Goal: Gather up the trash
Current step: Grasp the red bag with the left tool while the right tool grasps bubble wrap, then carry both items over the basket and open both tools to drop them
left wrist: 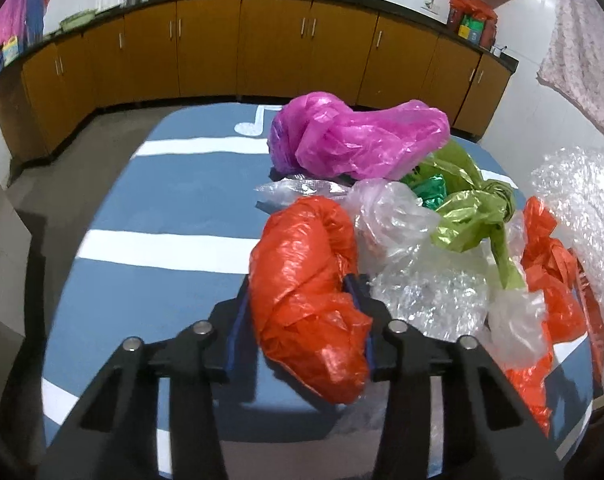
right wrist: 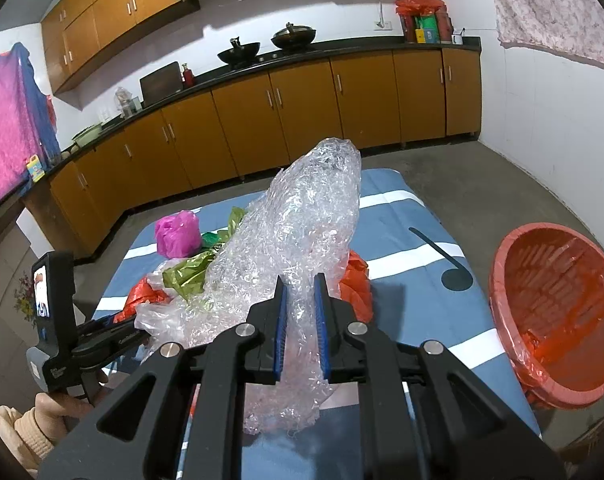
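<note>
Blue, white-striped bench (left wrist: 162, 200) amid wooden kitchen cabinets (left wrist: 206, 48). Left tool (left wrist: 302, 320) clamped on orange bag (left wrist: 306, 300). Right tool (right wrist: 301, 332) clamped on bubble wrap (right wrist: 302, 232).

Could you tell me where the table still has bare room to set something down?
Bare cloth lies left of the orange bag and pink bag, and between the bubble wrap and red basket. The middle around the green bag is crowded.

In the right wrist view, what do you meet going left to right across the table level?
Left gripper → pink bag → bubble wrap clamped in the right gripper → black music note on the blue sheet → red basket.
</note>
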{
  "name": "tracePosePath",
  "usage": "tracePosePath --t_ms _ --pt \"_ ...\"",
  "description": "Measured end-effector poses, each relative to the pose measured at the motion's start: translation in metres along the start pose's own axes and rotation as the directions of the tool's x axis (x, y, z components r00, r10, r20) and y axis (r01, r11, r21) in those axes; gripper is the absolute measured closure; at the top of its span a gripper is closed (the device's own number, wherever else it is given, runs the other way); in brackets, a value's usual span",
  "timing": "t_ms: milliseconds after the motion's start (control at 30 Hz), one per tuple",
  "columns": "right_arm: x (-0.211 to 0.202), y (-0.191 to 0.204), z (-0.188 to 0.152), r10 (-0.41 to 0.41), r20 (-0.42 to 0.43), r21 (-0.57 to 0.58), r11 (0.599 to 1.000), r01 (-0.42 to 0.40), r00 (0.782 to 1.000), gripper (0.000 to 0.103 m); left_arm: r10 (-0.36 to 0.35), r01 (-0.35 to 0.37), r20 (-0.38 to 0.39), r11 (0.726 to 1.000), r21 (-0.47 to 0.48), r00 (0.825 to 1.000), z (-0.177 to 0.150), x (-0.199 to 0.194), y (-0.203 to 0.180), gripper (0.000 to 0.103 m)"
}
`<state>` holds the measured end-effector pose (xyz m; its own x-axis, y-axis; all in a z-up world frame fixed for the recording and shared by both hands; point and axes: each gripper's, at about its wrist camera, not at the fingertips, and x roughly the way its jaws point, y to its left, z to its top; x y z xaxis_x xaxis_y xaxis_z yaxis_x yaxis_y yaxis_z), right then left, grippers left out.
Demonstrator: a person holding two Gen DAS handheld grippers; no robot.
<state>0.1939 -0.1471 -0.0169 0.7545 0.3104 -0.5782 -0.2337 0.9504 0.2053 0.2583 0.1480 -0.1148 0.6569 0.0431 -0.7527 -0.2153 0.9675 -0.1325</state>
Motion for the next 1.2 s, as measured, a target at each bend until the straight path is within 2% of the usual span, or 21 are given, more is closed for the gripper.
tracePosePath --t_ms 200,467,833,1200 --pt "-0.009 -0.003 -0.002 0.0 0.016 0.003 1.0 0.0 1.0 0.09 0.004 -0.003 0.034 1.0 -0.017 0.999 -0.004 -0.02 0.01 0.065" --pt "-0.028 -0.01 -0.002 -0.008 0.052 0.02 1.0 0.007 0.999 0.09 -0.021 0.022 0.108 1.0 -0.008 0.994 -0.003 -0.066 0.011 0.065" --pt "-0.058 -0.043 -0.002 -0.058 0.103 0.074 0.996 0.051 0.993 0.09 -0.107 0.094 0.192 0.993 0.076 0.976 0.009 -0.122 -0.033 0.065" --pt "-0.082 -0.084 -0.007 -0.132 0.126 0.125 0.985 0.116 0.983 0.09 -0.189 0.158 0.188 0.973 0.167 0.964 0.008 -0.136 -0.087 0.065"
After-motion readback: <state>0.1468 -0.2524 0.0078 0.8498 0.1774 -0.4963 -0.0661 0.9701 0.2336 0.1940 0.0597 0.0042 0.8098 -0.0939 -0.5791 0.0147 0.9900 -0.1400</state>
